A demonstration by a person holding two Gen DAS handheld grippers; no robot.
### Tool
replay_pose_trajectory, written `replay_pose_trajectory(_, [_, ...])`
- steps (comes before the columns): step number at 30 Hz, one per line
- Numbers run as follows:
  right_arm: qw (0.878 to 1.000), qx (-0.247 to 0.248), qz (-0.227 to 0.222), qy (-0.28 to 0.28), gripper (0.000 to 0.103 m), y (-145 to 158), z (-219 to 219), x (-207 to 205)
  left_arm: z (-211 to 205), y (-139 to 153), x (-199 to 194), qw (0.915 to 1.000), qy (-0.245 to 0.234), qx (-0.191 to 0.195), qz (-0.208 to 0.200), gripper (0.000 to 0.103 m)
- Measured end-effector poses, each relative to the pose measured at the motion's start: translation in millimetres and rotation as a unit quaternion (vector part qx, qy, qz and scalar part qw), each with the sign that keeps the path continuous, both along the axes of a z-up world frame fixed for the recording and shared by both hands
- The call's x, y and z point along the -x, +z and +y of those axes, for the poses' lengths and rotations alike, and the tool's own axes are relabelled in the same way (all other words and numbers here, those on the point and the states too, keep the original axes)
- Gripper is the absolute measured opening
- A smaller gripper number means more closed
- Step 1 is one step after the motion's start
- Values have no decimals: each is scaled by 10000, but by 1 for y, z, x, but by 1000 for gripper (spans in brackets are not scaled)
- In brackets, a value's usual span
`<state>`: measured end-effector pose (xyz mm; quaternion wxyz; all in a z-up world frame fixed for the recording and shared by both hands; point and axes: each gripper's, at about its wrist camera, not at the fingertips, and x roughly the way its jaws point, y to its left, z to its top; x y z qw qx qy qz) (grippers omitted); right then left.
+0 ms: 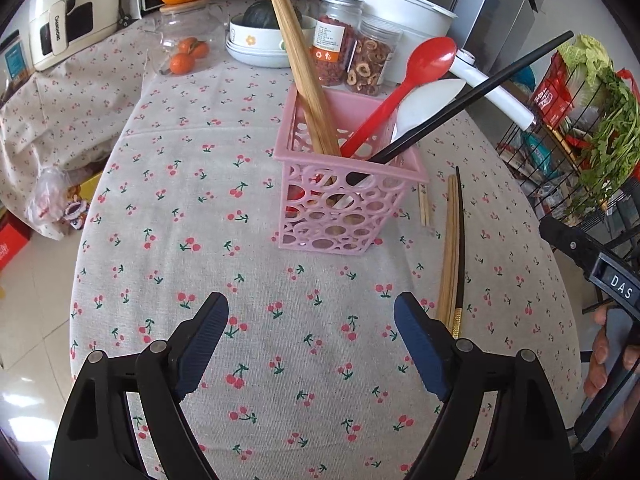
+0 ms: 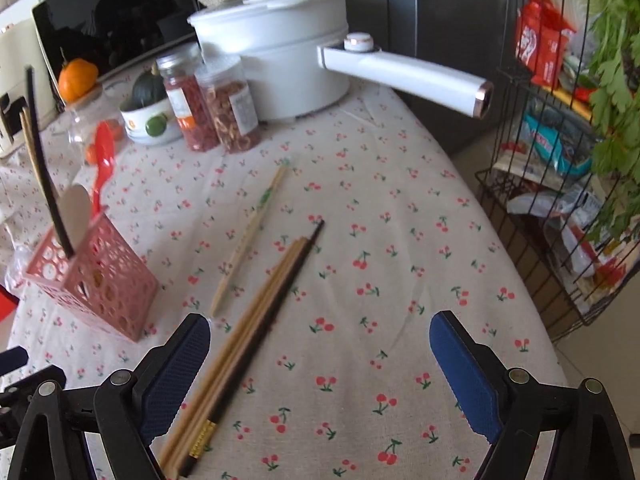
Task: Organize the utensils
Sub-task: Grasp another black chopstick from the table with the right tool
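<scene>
The left gripper (image 1: 311,316) hovers over bare cloth near the table's (image 1: 200,208) front edge, jaws spread, holding nothing. The right gripper (image 2: 320,340) hangs toward the right edge, jaws spread and empty, over the near ends of three chopsticks (image 2: 256,320), two wooden and one black, lying side by side. A pale chopstick (image 2: 250,236) lies apart beside them. The pink basket (image 1: 348,200) stands mid-table holding wooden chopsticks (image 1: 298,60), a red spoon (image 1: 404,84), a white spoon (image 1: 424,100) and a black chopstick (image 1: 480,92).
</scene>
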<state>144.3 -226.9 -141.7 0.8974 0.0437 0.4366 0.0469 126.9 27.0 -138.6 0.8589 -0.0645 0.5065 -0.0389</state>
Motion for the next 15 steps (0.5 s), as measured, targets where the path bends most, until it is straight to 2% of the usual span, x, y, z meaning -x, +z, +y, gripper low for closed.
replay_pose_trajectory(9, [9967,-209,773,-126,93,-47,2,-39,-7,-19,-12,9995,-226,-8,240,87])
replay_pose_trajectory(15, [9958,33,909,-55,93,-61,19,-55,-7,-22,-14,9990,-302,48,329,87])
